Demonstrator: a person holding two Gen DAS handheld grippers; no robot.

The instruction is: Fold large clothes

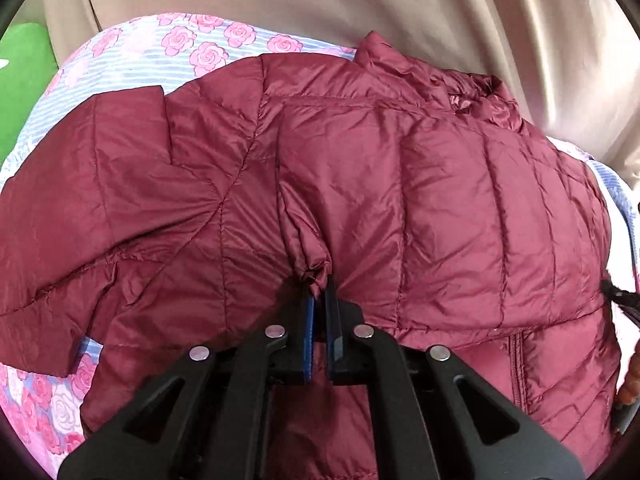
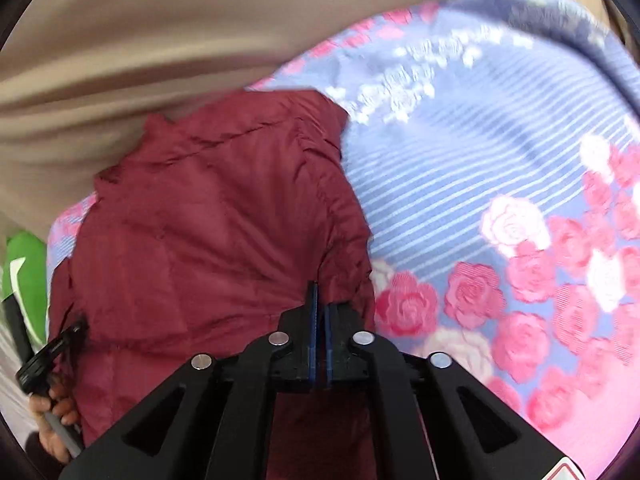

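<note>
A maroon quilted down jacket lies spread on a bed, collar at the far side and one sleeve stretched out to the left. My left gripper is shut on a puckered fold of the jacket near its middle, and the cloth bunches at the blue pads. In the right wrist view the jacket fills the left half. My right gripper is shut on the jacket's right-hand edge. The left gripper and the hand that holds it show at the lower left there.
The bed is covered by a blue-striped sheet with pink roses, also seen around the jacket. A beige curtain hangs behind the bed. A green object sits at the far left. A hand shows at the right edge.
</note>
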